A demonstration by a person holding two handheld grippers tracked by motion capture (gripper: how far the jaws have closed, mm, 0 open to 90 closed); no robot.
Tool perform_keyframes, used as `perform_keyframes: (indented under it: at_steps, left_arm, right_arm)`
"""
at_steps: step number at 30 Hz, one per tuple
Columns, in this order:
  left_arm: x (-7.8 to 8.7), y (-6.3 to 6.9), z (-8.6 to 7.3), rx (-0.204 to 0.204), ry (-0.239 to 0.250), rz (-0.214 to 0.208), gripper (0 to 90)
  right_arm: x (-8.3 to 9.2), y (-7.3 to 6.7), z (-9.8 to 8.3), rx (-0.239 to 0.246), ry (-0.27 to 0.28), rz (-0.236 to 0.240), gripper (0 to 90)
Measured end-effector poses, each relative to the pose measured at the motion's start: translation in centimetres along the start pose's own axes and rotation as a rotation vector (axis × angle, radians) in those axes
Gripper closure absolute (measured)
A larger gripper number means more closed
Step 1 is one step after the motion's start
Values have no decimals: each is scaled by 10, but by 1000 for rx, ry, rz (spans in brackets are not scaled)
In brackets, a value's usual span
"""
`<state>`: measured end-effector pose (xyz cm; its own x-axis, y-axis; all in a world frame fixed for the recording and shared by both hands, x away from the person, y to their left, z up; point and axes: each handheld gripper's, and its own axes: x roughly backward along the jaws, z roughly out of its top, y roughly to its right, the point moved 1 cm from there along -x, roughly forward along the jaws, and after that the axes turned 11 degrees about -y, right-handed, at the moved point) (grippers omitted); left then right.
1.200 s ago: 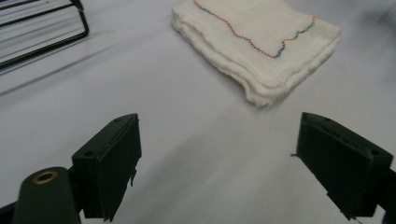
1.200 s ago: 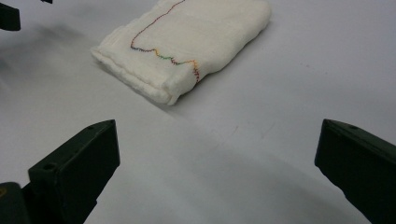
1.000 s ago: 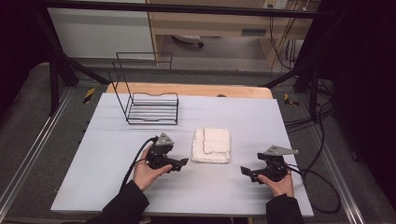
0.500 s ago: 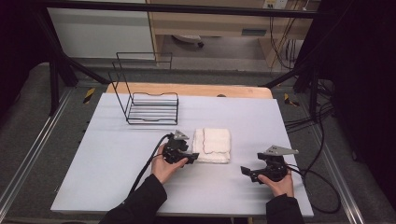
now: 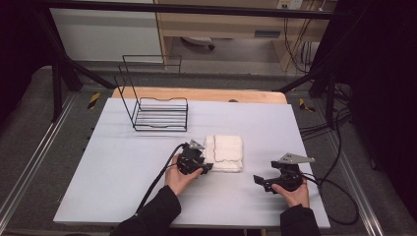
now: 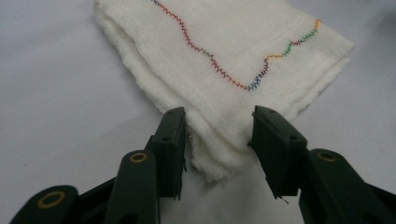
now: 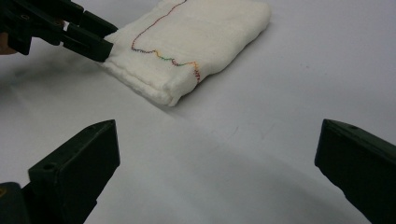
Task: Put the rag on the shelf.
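Observation:
A folded white cloth (image 5: 225,152) with a wavy multicoloured stitch line lies at the middle of the white table (image 5: 113,162). My left gripper (image 5: 208,167) is at the cloth's near left corner. In the left gripper view the jaws (image 6: 217,126) have just been closing, with that cloth (image 6: 233,56) corner between them and both pads touching it. My right gripper (image 5: 259,181) rests to the right of the cloth, held low and pointing left. Its jaws (image 7: 217,126) stand wide open with bare table between them, and beyond them I see the cloth (image 7: 196,32) and the left gripper (image 7: 100,46) at its corner.
A black wire rack (image 5: 160,115) stands at the back left of the table. A wooden board edge (image 5: 196,94) runs along the far side. Black cables trail from both grippers, the right one looping off the table's right edge (image 5: 339,206).
My left gripper has moved right from the open table to the cloth's near left corner, and its jaws have narrowed around that corner. The right gripper has stayed where it was.

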<state>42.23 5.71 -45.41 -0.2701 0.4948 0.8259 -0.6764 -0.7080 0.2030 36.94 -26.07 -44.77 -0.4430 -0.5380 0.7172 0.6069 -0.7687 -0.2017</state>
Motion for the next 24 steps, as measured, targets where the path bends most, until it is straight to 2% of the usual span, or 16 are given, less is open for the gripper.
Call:
perform_keyframes:
  at_steps: [3, 6, 13, 21, 24]
  left_arm:
    - [-1, 1, 0, 22, -2, -15, 622]
    - [-1, 2, 0, 21, -1, -12, 660]
    - [1, 4, 1, 35, -5, -9, 813]
    - [13, 1, -1, 19, -9, -15, 839]
    - [23, 2, -7, -15, -47, -16, 840]
  right_arm:
    - [0, 0, 0, 2, -1, 0, 6]
    - [0, 0, 0, 3, 1, 2, 6]
    - [0, -1, 0, -3, 2, 5, 6]
    - [0, -1, 0, -3, 2, 8, 6]
    - [0, -2, 0, -5, 1, 8, 6]
